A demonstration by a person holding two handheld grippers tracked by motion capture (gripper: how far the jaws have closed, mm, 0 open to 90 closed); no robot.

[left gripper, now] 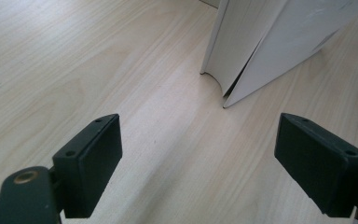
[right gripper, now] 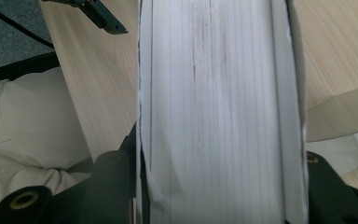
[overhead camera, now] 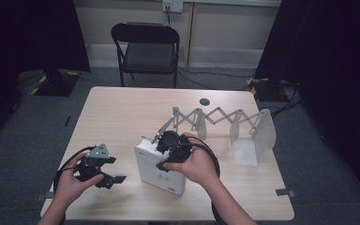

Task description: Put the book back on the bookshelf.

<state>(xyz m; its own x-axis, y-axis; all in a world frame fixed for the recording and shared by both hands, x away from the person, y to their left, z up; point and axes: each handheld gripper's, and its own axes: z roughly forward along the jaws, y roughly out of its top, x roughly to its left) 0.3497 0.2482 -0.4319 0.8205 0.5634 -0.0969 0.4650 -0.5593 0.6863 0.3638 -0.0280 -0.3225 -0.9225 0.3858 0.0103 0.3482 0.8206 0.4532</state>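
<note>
A thick white book (overhead camera: 161, 176) stands on edge on the wooden table (overhead camera: 122, 112), near its front middle. My right gripper (overhead camera: 166, 150) comes down on the book's top from above and is shut on it. In the right gripper view its black jaws press on both covers, with the page edge (right gripper: 219, 93) between them. My left gripper (overhead camera: 115, 169) rests low at the front left of the table, a short way left of the book, open with only bare table between its jaws (left gripper: 198, 154). The book's lower corner (left gripper: 261, 42) lies ahead of it.
An expandable scissor-arm book rack (overhead camera: 215, 116) with pale end panels (overhead camera: 265, 129) stands behind and to the right of the book. A small black disc (overhead camera: 205, 101) lies near the far edge. A black chair (overhead camera: 145, 47) stands beyond the table.
</note>
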